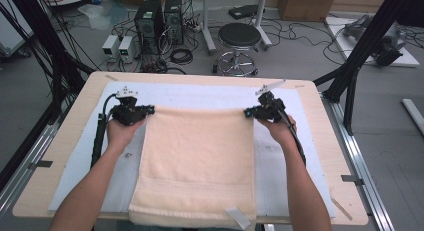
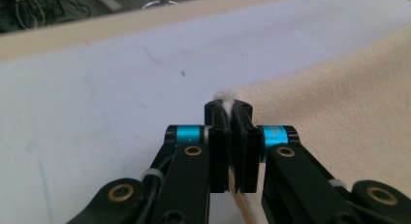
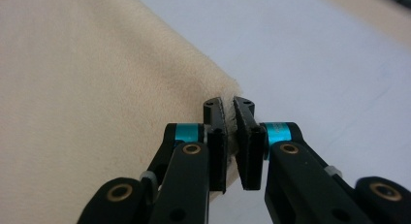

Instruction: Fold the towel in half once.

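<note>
A cream towel (image 1: 197, 161) lies flat on the white sheet (image 1: 200, 95), reaching from mid-table to the near edge, where it hangs over. My left gripper (image 1: 150, 110) pinches the towel's far left corner (image 2: 227, 95); a tuft of cloth sticks out between its closed jaws. My right gripper (image 1: 247, 112) holds the far right corner (image 3: 228, 107), with the towel's edge caught between its nearly closed jaws. Both corners rest low, at or just above the sheet. In the right gripper view the towel (image 3: 87, 88) spreads out to the left.
The wooden table (image 1: 70, 121) has bare margins left and right of the sheet. A white label (image 1: 238, 217) sits on the towel's near edge. Beyond the table stand a stool (image 1: 239, 41), computer towers (image 1: 149, 21) and cables on the floor. Black frame posts (image 1: 367, 46) rise at the right.
</note>
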Demonstrator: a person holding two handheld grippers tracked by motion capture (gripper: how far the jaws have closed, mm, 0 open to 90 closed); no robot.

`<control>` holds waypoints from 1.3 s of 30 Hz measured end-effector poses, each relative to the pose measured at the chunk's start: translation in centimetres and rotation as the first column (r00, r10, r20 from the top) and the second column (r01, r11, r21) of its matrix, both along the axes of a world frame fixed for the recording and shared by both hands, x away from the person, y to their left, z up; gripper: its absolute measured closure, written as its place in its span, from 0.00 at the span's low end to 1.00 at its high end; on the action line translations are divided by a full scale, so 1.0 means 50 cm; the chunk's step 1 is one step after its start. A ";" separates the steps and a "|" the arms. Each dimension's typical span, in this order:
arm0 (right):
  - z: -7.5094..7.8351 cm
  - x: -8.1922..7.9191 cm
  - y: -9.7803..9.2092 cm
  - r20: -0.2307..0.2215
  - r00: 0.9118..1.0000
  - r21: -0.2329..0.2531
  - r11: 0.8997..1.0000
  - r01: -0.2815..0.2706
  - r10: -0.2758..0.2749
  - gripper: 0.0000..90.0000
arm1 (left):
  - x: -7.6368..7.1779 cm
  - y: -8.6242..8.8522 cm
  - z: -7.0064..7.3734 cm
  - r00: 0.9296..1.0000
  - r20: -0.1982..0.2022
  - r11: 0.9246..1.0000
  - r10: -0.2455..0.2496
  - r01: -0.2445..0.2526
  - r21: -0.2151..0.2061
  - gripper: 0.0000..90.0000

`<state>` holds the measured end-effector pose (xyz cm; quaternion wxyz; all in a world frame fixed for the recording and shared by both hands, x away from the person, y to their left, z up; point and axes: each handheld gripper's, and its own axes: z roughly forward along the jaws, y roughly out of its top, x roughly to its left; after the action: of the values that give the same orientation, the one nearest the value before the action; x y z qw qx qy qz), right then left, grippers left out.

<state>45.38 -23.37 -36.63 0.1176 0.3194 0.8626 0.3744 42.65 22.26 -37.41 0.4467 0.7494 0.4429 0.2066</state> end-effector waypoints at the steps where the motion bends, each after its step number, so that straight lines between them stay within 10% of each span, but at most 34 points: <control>1: 0.018 0.010 0.003 0.015 1.000 -0.009 1.000 0.012 -0.011 0.94 | 0.011 -0.001 0.021 1.000 0.019 1.000 0.004 -0.004 0.006 0.96; 5: 0.064 0.041 0.015 0.080 0.995 -0.019 0.997 0.069 -0.067 0.71 | 0.035 0.003 0.048 1.000 0.021 1.000 0.017 -0.017 -0.002 0.80; 12: 0.054 0.015 0.013 -0.003 1.000 -0.043 0.999 0.017 -0.017 0.57 | 0.003 0.026 0.014 0.997 -0.025 0.997 -0.071 0.072 0.029 0.67; 21: 0.046 -0.115 0.001 0.079 0.995 0.027 0.998 -0.059 0.057 0.48 | -0.108 0.041 0.003 0.981 0.033 0.982 -0.189 0.190 -0.023 0.52; 30: 0.010 -0.263 -0.004 0.120 0.986 -0.016 0.993 -0.113 0.114 0.47 | -0.257 0.048 -0.023 0.964 0.094 0.969 -0.247 0.245 0.032 0.44; 39: -0.052 -0.326 -0.003 0.076 0.975 0.023 0.977 -0.210 0.208 0.52 | -0.332 0.038 -0.077 0.940 0.022 0.939 -0.341 0.340 0.041 0.43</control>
<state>29.06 -23.50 -39.21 0.1041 0.2147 0.8807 0.4092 26.05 24.14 -41.26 0.4680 0.8199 0.2962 0.1450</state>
